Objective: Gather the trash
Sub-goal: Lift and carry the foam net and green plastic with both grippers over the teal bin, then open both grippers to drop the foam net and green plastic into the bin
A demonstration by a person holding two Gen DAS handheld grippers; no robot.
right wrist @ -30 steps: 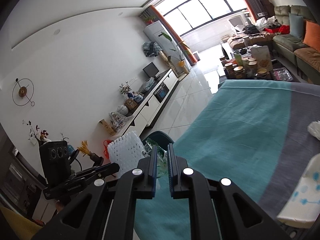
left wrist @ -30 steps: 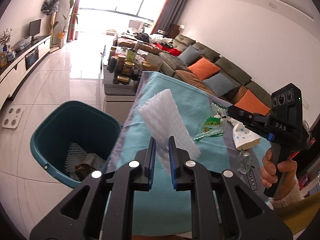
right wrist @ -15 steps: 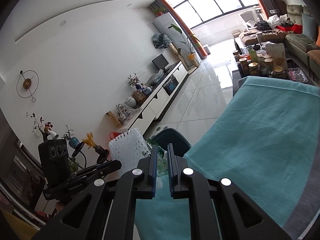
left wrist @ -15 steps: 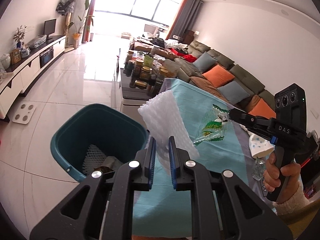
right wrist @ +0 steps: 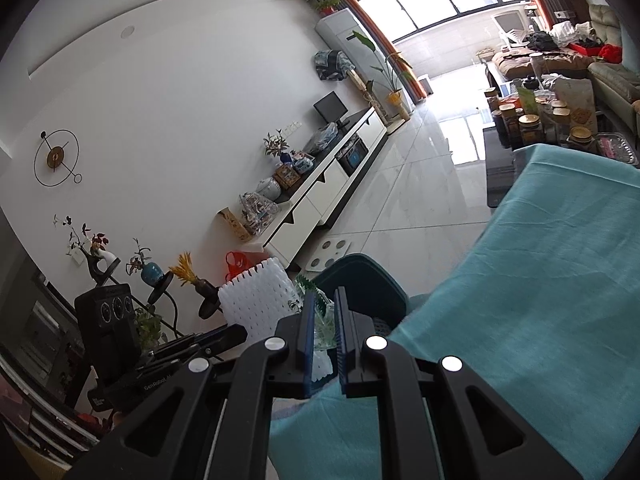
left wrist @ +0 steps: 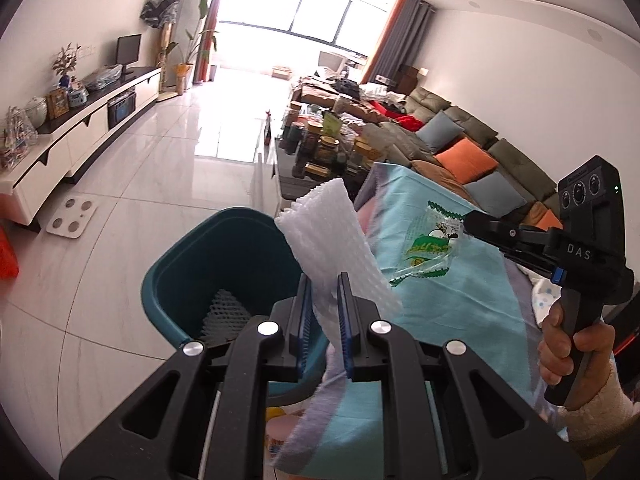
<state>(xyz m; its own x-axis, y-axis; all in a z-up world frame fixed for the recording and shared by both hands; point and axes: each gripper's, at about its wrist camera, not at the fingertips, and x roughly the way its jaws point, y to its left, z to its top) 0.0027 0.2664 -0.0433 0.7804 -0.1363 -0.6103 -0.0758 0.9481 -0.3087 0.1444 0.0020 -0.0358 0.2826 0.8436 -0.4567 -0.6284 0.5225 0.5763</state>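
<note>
Currently the left gripper is pinching a white foam net sleeve, soft and dimpled, which is sticking up at frame centre, its top leaning over the right rim of the teal plastic bin. Another foam net is lying inside the bin. The right gripper, at right of the left view, is clamping a crinkly clear-green snack wrapper, hanging over the teal tablecloth. A hand is gripping its handle. Compared with a second ago, both grippers are sitting closer to the bin, which is now showing larger and nearer centre; both grips are unchanged.
</note>
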